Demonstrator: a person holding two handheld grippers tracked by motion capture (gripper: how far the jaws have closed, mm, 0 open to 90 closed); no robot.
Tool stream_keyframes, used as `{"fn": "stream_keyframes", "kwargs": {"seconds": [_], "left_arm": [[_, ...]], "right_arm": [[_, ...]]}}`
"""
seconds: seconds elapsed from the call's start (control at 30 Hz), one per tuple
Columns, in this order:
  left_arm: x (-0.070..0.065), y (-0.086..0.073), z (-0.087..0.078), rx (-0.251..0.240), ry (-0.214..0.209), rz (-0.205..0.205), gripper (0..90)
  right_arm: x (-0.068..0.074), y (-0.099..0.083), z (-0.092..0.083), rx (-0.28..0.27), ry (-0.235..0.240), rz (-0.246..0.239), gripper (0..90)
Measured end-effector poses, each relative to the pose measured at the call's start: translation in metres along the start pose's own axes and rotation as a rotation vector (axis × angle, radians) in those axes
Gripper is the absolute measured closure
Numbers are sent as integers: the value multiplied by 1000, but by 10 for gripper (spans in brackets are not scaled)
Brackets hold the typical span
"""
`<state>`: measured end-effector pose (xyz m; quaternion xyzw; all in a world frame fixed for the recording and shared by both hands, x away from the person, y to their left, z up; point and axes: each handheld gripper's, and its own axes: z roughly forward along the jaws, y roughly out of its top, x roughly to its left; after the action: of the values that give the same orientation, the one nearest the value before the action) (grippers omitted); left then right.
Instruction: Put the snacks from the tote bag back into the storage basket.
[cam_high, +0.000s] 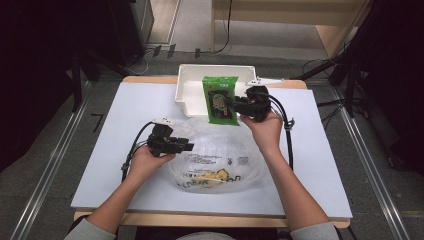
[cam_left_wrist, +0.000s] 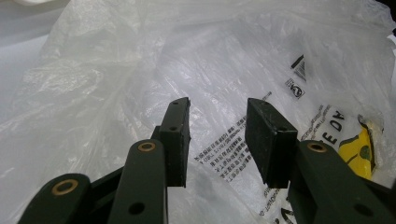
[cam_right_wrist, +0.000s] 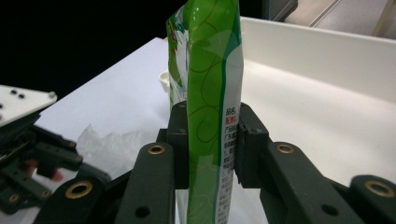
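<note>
Clamped from both sides between the black fingers (cam_right_wrist: 180, 140) of the right gripper (cam_right_wrist: 212, 140), a green snack packet (cam_right_wrist: 210, 70) stands on edge in the right gripper view, its printed back panel turned toward the right-hand pad. From the high view the same packet (cam_high: 220, 100) is held in the air in front of the right gripper (cam_high: 235, 106), overlapping the near rim of a white plastic bin (cam_high: 192, 75) at the far end of the table (cam_high: 310, 165), with the person's right hand (cam_high: 265, 127) wrapped around the tool from below. The left gripper (cam_left_wrist: 217, 135) has its fingers (cam_left_wrist: 177, 135) standing apart with nothing pinched between them; they point at a crumpled clear plastic bag (cam_left_wrist: 116, 70) printed with black lettering and a yellow figure. In the high view that bag (cam_high: 220, 162) lies on the white table between the two forearms, just beside the left gripper (cam_high: 187, 146), which the left hand (cam_high: 145, 162) holds low over the surface, its cable trailing back toward the person. The packet hangs above the bag's far edge.
</note>
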<state>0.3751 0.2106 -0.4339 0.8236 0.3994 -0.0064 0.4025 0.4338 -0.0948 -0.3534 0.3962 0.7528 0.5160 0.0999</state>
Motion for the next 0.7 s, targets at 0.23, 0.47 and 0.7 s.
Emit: {"fn": "stream_keyframes", "kwargs": {"seconds": [0.23,0.47,0.7], "left_arm": [[1,0,-1,2,-4,0,613],[2,0,-1,2,-3,-4,612],[1,0,-1,5,-1,1,613]], "right_arm": [[-8,14,12,-3,-19,-1,735],[-16,25,23,-10,-43,1,735],[-23,32,31,-17,-72,5,735]]}}
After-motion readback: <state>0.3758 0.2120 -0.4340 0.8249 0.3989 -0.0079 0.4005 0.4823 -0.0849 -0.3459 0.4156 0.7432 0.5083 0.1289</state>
